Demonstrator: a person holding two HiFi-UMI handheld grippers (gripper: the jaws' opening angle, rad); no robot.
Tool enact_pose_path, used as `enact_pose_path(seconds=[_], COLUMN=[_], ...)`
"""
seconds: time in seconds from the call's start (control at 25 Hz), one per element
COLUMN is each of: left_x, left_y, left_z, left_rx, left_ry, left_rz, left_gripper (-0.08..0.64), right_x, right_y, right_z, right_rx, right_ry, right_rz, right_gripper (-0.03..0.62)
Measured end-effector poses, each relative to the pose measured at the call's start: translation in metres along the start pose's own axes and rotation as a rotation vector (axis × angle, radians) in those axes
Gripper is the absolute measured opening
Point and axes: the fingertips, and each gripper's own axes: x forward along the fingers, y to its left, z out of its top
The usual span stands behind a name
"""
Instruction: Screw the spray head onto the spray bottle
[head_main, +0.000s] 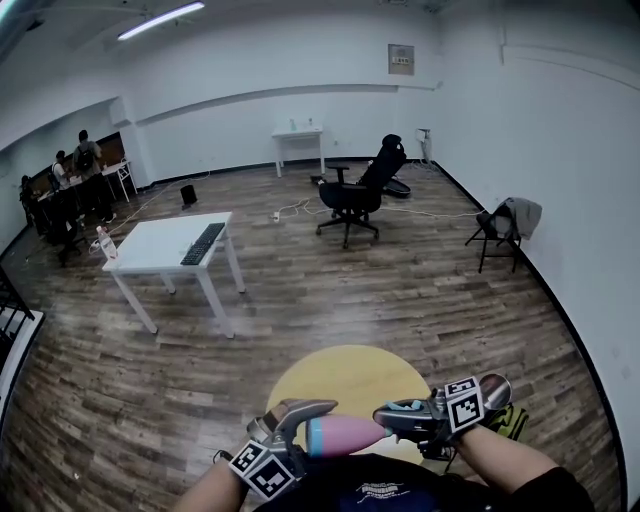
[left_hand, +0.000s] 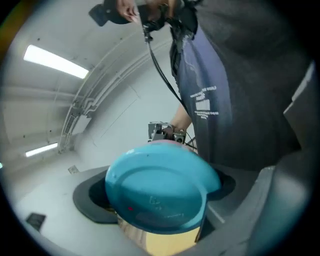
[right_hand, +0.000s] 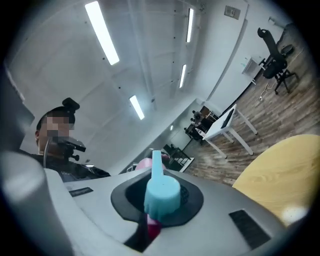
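we find the left gripper (head_main: 300, 425) clamped on the blue base of the spray bottle (head_main: 345, 435), which lies roughly level in the air, close to the person's chest and above the near edge of the round yellow table (head_main: 350, 372). nothing carries it but the two tools. the right gripper (head_main: 405, 418) is pressed together on the blue spray head (right_hand: 162, 192), which meets the bottle's neck end.

our judgement: the head is presented to the neck and the parts look aligned. whether any thread has caught we cannot tell. turning the head down to tight remains, and then a check of the seat.

clearance is adequate. the table top beneath is bare where it shows, and bare wooden floor (head_main: 400, 300) surrounds it. the white desk (head_main: 165, 248) with its keyboard (head_main: 203, 243) stands well apart to the left, and the office chair (head_main: 358, 195) farther off. people (head_main: 70, 185) keep to the far left wall.
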Motion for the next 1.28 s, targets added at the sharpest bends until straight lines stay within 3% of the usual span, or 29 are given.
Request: enact_pose_path(seconds=[0.08, 0.16, 0.24, 0.28, 0.36, 0.48, 0.64, 0.68, 0.8, 0.88, 0.96, 1.08, 1.12, 1.16, 1.2, 1.28], left_x=[-0.005, -0.014, -0.026, -0.034, -0.046, -0.045, -0.027, -0.024, -0.021, -0.019, -0.017, -0.015, -0.015, -0.015, -0.016, -0.019], left_y=[0.007, 0.02, 0.038, 0.046, 0.054, 0.051, 0.041, 0.041, 0.045, 0.043, 0.036, 0.035, 0.036, 0.036, 0.037, 0.041], left_z=[-0.001, 0.005, -0.001, -0.007, -0.016, -0.013, 0.002, 0.005, 0.011, 0.01, 0.0, -0.016, -0.019, -0.021, -0.02, -0.011], left_rx=[-0.15, -0.34, -0.553, -0.626, -0.68, -0.634, -0.546, -0.534, -0.495, -0.432, -0.322, -0.015, 0.076, 0.116, 0.084, -0.144], left_ry=[-0.095, -0.26, -0.364, -0.386, -0.399, -0.375, -0.356, -0.357, -0.365, -0.325, -0.192, 0.05, 0.102, 0.124, 0.105, -0.062], left_rz=[-0.025, -0.012, 0.054, 0.087, 0.125, 0.103, 0.049, 0.045, 0.047, 0.048, 0.063, 0.153, 0.17, 0.169, 0.147, 0.072], left_gripper=[0.505, 0.503, 0.505, 0.505, 0.505, 0.505, 0.505, 0.503, 0.503, 0.503, 0.505, 0.508, 0.509, 0.509, 0.509, 0.507], right_x=[0.005, 0.005, -0.005, -0.011, -0.017, -0.006, 0.016, 0.018, 0.016, 0.015, 0.014, 0.011, 0.01, 0.01, 0.011, 0.015], right_y=[0.006, 0.015, 0.02, 0.021, 0.023, 0.029, 0.025, 0.024, 0.024, 0.024, 0.024, 0.019, 0.017, 0.016, 0.017, 0.025], right_z=[0.004, 0.013, 0.023, 0.025, 0.021, 0.01, 0.002, 0.002, 0.008, 0.011, 0.014, 0.011, 0.008, 0.007, 0.006, 0.013], right_rx=[-0.058, -0.115, -0.12, -0.115, -0.105, -0.127, -0.197, -0.203, -0.191, -0.16, -0.102, 0.0, 0.032, 0.052, 0.05, -0.028], right_ry=[-0.002, -0.005, -0.017, -0.018, -0.004, 0.044, 0.109, 0.114, 0.099, 0.081, 0.067, 0.061, 0.055, 0.047, 0.038, 0.005], right_rz=[-0.004, 0.005, 0.026, 0.032, 0.042, 0.058, 0.008, 0.003, 0.022, 0.036, 0.052, 0.08, 0.091, 0.102, 0.111, 0.117], right_gripper=[0.035, 0.091, 0.194, 0.262, 0.352, 0.347, 0.231, 0.176, 0.173, 0.169, 0.164, 0.163, 0.163, 0.163, 0.163, 0.166])
